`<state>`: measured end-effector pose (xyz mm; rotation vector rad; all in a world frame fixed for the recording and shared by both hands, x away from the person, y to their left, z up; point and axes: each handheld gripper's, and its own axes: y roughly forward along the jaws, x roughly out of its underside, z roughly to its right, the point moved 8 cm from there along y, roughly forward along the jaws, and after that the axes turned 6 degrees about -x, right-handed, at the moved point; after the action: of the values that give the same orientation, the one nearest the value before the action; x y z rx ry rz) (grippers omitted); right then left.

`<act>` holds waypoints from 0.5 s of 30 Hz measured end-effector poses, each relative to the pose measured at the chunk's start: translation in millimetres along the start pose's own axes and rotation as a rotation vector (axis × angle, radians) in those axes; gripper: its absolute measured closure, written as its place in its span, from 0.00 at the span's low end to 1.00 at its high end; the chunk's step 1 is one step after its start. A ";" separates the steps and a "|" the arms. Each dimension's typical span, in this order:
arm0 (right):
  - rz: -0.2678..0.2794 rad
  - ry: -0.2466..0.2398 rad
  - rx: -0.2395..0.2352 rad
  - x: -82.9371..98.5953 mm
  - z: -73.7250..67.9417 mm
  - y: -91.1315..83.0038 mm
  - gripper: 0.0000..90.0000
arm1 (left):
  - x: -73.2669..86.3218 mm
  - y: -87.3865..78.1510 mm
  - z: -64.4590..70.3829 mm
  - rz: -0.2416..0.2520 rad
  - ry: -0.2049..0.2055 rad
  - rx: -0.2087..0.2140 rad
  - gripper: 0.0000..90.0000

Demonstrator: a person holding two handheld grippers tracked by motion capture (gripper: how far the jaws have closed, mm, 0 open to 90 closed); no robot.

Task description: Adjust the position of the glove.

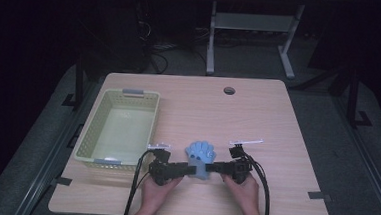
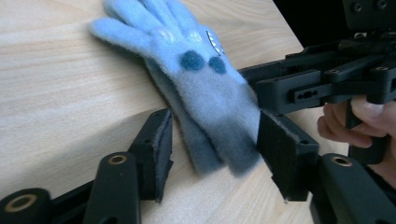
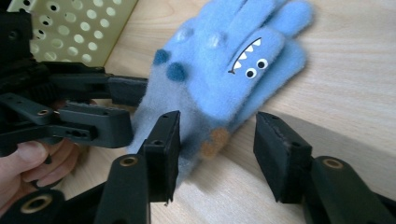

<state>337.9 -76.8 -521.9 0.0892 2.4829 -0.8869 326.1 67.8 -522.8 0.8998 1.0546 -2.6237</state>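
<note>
A fluffy blue glove (image 1: 200,153) with a toothy monster face lies flat on the wooden table (image 1: 258,116), its fingers pointing away from me. In the high view my left gripper (image 1: 191,170) comes at its cuff from the left and my right gripper (image 1: 209,166) from the right. In the left gripper view the left gripper (image 2: 215,154) is open, with the grey cuff of the glove (image 2: 205,98) lying between its jaws. My right gripper (image 3: 219,149) is open too; the glove (image 3: 224,70) has its cuff by the left jaw.
A pale green perforated basket (image 1: 90,126) stands empty at the table's left, close to my left hand. A round cable hole (image 1: 229,90) sits near the far edge. Table legs and cables lie on the dark floor beyond.
</note>
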 end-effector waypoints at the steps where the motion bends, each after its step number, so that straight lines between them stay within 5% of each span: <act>1: 0.007 0.010 -0.005 0.0 -0.6 0.7 0.58 | 0.1 0.6 0.5 -0.001 -0.007 0.004 0.52; 6: 0.016 0.020 -0.024 1.5 -1.4 2.6 0.60 | 1.3 4.2 3.2 -0.008 -0.012 0.016 0.57; 15: 0.029 0.027 -0.047 4.0 -4.7 7.9 0.66 | 4.1 6.5 5.2 -0.040 -0.082 0.065 0.65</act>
<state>334.1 -68.1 -525.3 0.1209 2.5199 -0.8198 322.7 59.8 -526.0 0.7840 0.9826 -2.7166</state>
